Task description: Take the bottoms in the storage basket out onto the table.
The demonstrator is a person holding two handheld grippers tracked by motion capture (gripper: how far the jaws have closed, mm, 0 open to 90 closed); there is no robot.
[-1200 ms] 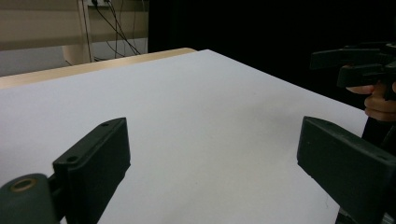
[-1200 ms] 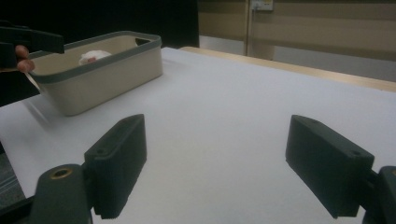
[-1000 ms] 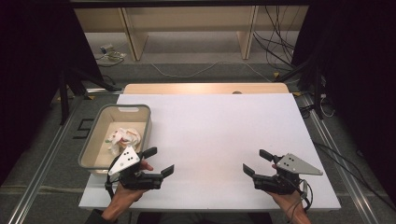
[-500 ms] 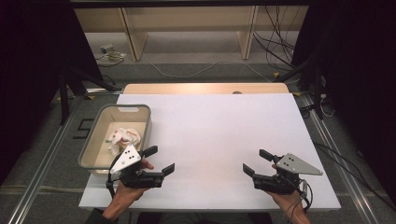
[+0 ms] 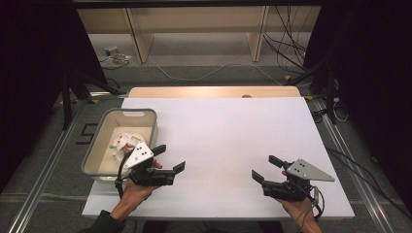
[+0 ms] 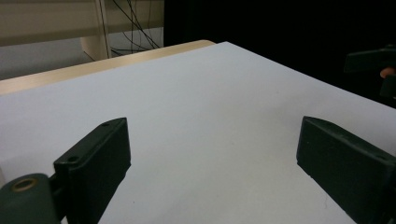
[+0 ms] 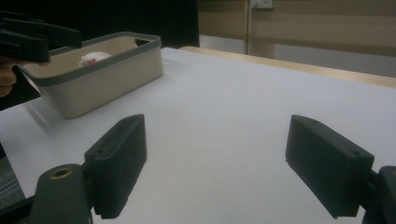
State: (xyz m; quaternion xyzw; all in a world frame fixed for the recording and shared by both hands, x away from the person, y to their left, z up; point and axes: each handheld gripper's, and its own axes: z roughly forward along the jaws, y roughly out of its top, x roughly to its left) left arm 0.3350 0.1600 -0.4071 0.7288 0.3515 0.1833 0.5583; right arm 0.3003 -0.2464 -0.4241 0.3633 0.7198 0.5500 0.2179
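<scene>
A beige bin with a grey rim point(image 5: 96, 145) stands at the table's left side and holds white crumpled items point(image 5: 124, 143). My left gripper point(image 5: 168, 158) hovers just right of the bin's near corner, open, with nothing between its jaws. In the left gripper view the left gripper point(image 6: 212, 154) faces bare white tabletop. My right gripper point(image 5: 266, 167) is low near the front right of the table, open and empty. The right gripper view has the right gripper point(image 7: 215, 154) looking across the table at the bin point(image 7: 100, 77).
The white tabletop point(image 5: 218, 131) has a wooden strip point(image 5: 214, 91) along its far edge. Beyond it stand wooden shelf legs point(image 5: 137, 41) and loose cables point(image 5: 291, 39) on the floor. Metal rails point(image 5: 43, 170) run along both sides of the table.
The left gripper has shifted slightly right and forward beside the bin. The right gripper has stayed in place.
</scene>
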